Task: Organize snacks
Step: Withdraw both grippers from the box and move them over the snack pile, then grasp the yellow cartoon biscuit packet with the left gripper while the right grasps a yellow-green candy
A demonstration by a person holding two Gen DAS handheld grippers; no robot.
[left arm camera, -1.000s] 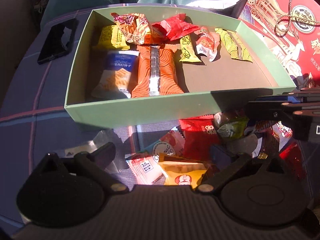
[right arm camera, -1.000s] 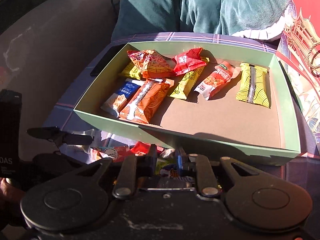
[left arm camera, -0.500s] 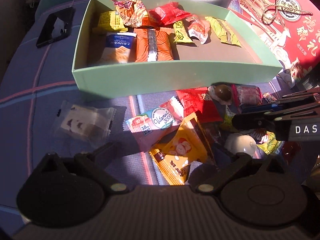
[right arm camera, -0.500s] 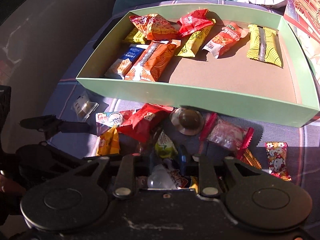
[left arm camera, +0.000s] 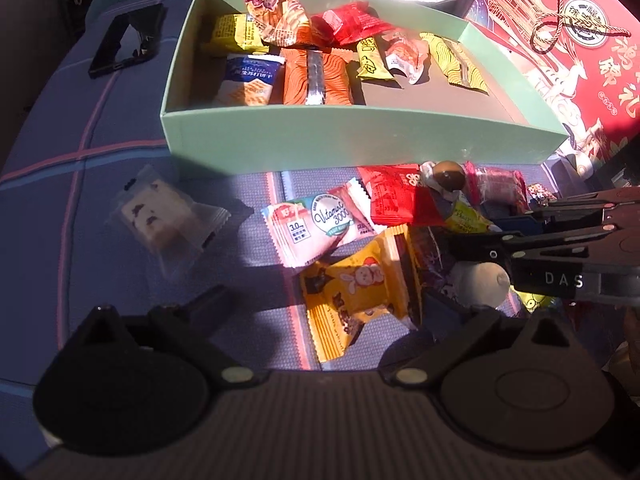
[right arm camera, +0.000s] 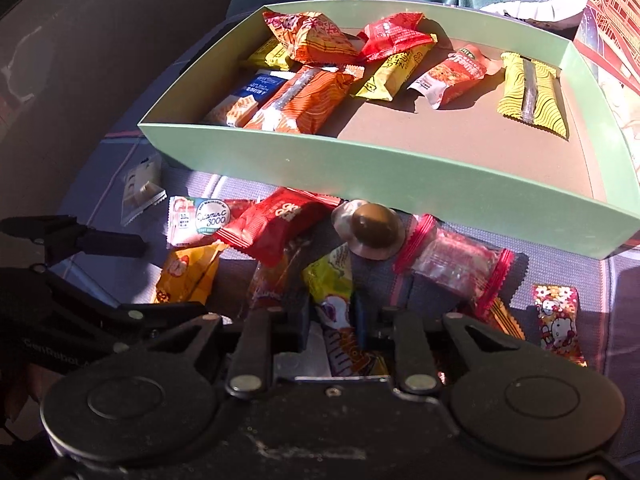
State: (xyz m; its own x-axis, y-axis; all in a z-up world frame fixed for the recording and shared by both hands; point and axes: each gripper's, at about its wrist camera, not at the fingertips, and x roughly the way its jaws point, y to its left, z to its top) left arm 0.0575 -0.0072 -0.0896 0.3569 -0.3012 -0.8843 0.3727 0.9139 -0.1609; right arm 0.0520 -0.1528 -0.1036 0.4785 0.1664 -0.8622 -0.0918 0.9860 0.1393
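Observation:
A green box (left arm camera: 320,140) (right arm camera: 360,168) holds several snack packets at its back and left. Loose snacks lie on the cloth in front of it: a yellow packet (left arm camera: 360,288), a Vitamin C packet (left arm camera: 316,224) (right arm camera: 200,220), a red packet (left arm camera: 396,200) (right arm camera: 276,220), a brown jelly cup (right arm camera: 372,232). My left gripper (left arm camera: 324,312) is open above the yellow packet. My right gripper (right arm camera: 332,316) stands narrow around a yellow-green candy packet (right arm camera: 332,276); it also shows in the left wrist view (left arm camera: 476,250).
A clear-wrapped white sweet (left arm camera: 164,216) lies at the left. A black phone (left arm camera: 128,44) lies left of the box. A red gift lid (left arm camera: 580,60) stands at the right. A Hello Kitty packet (right arm camera: 560,320) and a clear red-edged packet (right arm camera: 456,264) lie at the right.
Both grippers have pulled back from the box and dropped toward the loose pile. The right gripper now has the yellow-green packet between its fingers.

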